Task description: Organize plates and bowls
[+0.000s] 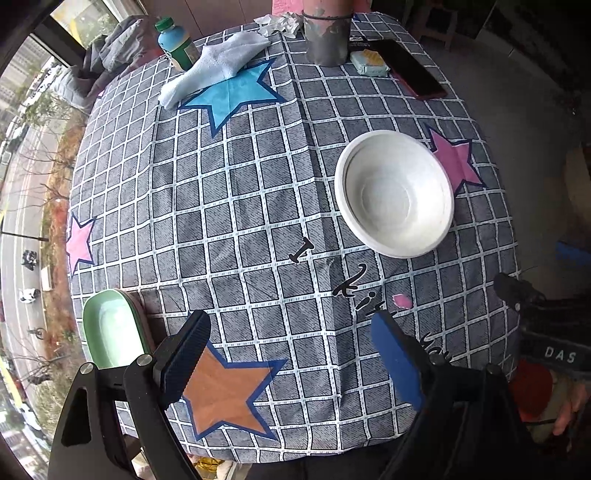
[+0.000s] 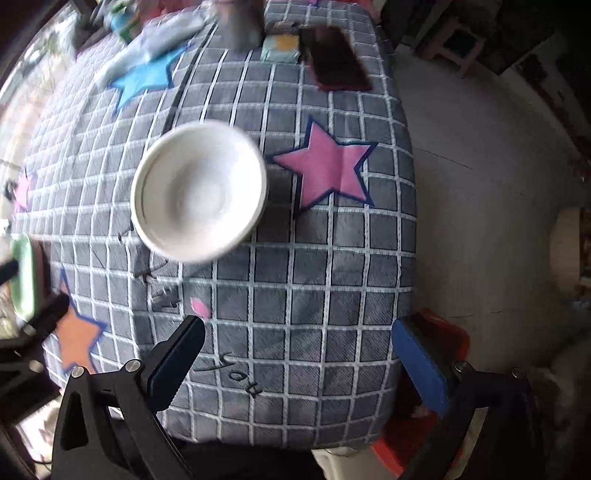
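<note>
A white bowl (image 1: 395, 192) stands upright and empty on the checked tablecloth (image 1: 236, 206), right of centre, beside a pink star. In the right wrist view the white bowl (image 2: 199, 192) is blurred and lies ahead and to the left. A pale green dish (image 1: 110, 332) sits at the table's near left edge, just left of my left gripper's left finger; it also shows as the green dish (image 2: 22, 277) at the frame's left border. My left gripper (image 1: 291, 332) hangs open over an orange star, holding nothing. My right gripper (image 2: 299, 328) is open and empty over the near right corner.
At the far edge stand a grey cup (image 1: 327, 37), a green-capped bottle (image 1: 175, 42), a blue cloth (image 1: 218, 66), a tissue pack (image 1: 369, 62), a dark phone (image 1: 413, 68) and crumpled paper (image 1: 280, 24). The table drops to bare floor (image 2: 480, 184) on the right; something red (image 2: 447, 332) lies below that corner.
</note>
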